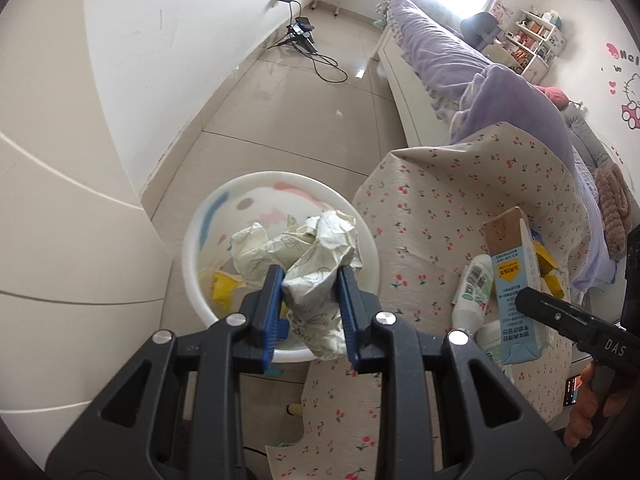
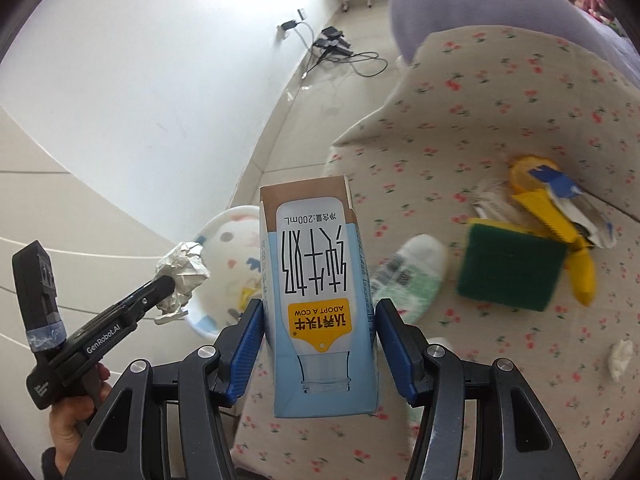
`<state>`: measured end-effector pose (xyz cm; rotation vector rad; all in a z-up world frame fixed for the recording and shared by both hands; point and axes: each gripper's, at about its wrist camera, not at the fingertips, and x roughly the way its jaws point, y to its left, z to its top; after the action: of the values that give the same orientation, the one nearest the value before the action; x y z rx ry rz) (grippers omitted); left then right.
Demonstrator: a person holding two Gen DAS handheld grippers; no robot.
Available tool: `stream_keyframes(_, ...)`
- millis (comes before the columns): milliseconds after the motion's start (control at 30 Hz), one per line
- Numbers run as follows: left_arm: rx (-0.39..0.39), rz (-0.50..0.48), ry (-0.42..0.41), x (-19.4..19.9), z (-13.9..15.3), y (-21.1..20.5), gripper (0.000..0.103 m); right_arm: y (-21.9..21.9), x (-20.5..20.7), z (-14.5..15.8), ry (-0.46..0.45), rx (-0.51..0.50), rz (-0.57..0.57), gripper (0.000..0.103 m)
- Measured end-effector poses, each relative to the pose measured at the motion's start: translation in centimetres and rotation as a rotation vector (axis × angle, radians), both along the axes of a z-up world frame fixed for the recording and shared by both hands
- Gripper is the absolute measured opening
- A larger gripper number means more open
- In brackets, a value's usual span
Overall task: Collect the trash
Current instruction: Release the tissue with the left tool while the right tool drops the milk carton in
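Note:
My left gripper [image 1: 310,280] is shut on a crumpled ball of cream paper [image 1: 316,252], held right above the white trash bin [image 1: 280,184] on the floor. A yellow wrapper [image 1: 224,288] lies inside the bin. My right gripper [image 2: 320,308] is shut on a light-blue milk carton [image 2: 316,280], held upside down over the edge of the cherry-print cloth [image 2: 520,100]. In the right wrist view the left gripper [image 2: 164,284] with its paper ball [image 2: 184,268] hangs at the bin's rim [image 2: 240,214]. The left wrist view shows the carton [image 1: 516,280] to the right.
On the cloth lie a white-and-green bottle [image 2: 412,276], a green sponge [image 2: 512,268], yellow and blue packaging [image 2: 560,220] and a tissue wad [image 2: 622,358]. A purple-covered bed [image 1: 440,40] runs behind. A tripod with cables [image 1: 304,36] stands on the tiled floor by the wall.

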<state>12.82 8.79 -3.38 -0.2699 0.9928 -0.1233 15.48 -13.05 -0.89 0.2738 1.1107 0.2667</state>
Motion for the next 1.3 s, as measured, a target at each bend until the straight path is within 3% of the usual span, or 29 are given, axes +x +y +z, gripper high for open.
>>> stream_keyframes(300, -0.004, 0.013, -0.046, 0.3, 0.2, 1.4, 0.03, 3.8, 1.8, -1.5, 0.013, 0.026, 0.032, 0.058)
stream_keyframes(333, 0.0, 0.02, -0.051, 0.3, 0.3, 1.6, 0.037, 4.1, 2.0, -1.6, 0.014, 0.03, 0.033, 0.058)
stream_keyframes(433, 0.011, 0.087, -0.048, 0.0, 0.5, 2.8, 0.075, 4.9, 2.2, -1.9, 0.016, 0.039, 0.036, 0.058)
stream_keyframes(467, 0.016, 0.109, -0.049, -0.1, 0.6, 3.2, 0.08, 5.1, 2.3, -2.0, 0.017, 0.042, 0.037, 0.058)
stream_keyframes(633, 0.068, 0.172, 0.005, -0.7, 0.3, 4.8, 0.087, 6.4, 3.0, -2.4, 0.021, 0.047, 0.049, 0.058)
stream_keyframes(833, 0.145, 0.171, 0.056, -1.4, -0.9, 5.8, 0.097, 8.2, 3.3, -2.6, 0.016, 0.057, 0.066, 0.058)
stream_keyframes(1100, 0.16, 0.168, 0.06, -2.3, -0.9, 6.3, 0.099, 8.8, 3.7, -2.8, -0.021, 0.104, 0.085, 0.059)
stream_keyframes(1133, 0.16, 0.169, 0.062, -2.3, -0.8, 6.4, 0.099, 8.7, 3.7, -2.7, -0.034, 0.114, 0.084, 0.06)
stream_keyframes(1233, 0.161, 0.169, 0.065, -2.6, -0.9, 6.7, 0.099, 8.0, 3.5, -2.0, -0.06, 0.124, 0.071, 0.08)
stream_keyframes(1300, 0.164, 0.166, 0.067, -2.6, -0.9, 6.6, 0.099, 7.5, 3.3, -1.4, -0.072, 0.117, 0.062, 0.08)
